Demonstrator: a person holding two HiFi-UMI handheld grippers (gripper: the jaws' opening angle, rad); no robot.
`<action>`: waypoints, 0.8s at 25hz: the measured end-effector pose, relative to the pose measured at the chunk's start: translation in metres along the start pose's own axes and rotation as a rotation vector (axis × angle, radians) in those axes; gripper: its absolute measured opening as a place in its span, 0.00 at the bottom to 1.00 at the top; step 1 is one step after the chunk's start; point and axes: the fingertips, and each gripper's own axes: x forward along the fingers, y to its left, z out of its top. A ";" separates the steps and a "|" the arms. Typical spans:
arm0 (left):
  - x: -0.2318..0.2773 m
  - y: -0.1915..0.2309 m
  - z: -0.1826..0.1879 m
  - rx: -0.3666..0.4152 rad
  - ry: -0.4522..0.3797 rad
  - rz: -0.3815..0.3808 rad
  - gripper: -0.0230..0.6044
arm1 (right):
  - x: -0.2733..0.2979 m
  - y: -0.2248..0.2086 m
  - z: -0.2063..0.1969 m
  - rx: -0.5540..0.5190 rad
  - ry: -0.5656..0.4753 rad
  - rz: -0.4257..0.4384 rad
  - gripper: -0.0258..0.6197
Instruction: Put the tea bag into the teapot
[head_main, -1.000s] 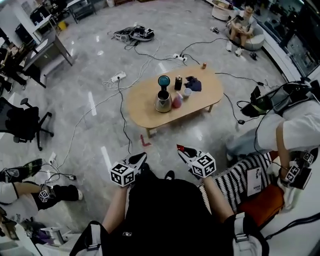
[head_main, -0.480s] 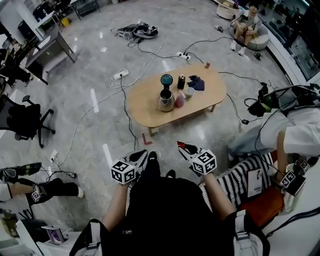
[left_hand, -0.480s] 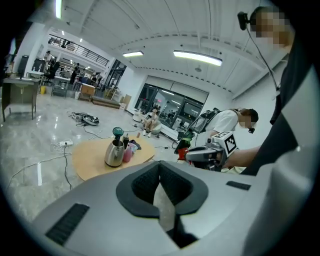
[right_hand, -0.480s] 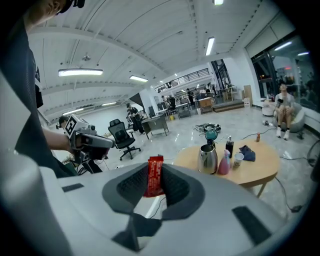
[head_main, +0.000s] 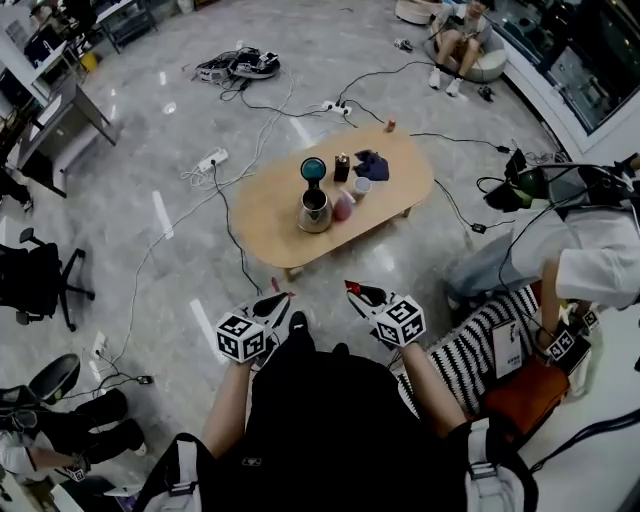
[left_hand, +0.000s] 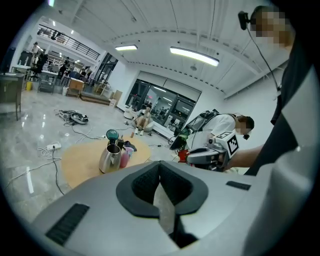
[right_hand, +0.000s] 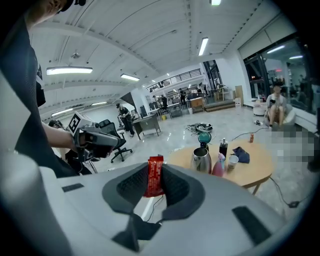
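Across the floor stood the oval worktop with the steel teapot, well apart from both grippers. The left gripper had its jaws pressed together, while the right gripper had its jaws pinching the tea bag, a small red sachet standing upright. Probably light, limp and easily torn, it suited a gentle mid-body pinch.

Grey marble floor is strewn w/ cables; oval wood table is set mid-room. At right glazed wall is seen, strip lights overhead.
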 end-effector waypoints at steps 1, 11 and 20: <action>0.005 0.006 0.005 0.002 0.007 -0.015 0.05 | 0.005 -0.003 0.004 0.002 -0.003 -0.010 0.16; 0.048 0.048 0.051 0.089 0.111 -0.219 0.05 | 0.041 -0.018 0.035 0.083 -0.046 -0.171 0.16; 0.049 0.061 0.057 0.111 0.104 -0.234 0.05 | 0.039 -0.018 0.019 0.124 -0.031 -0.209 0.16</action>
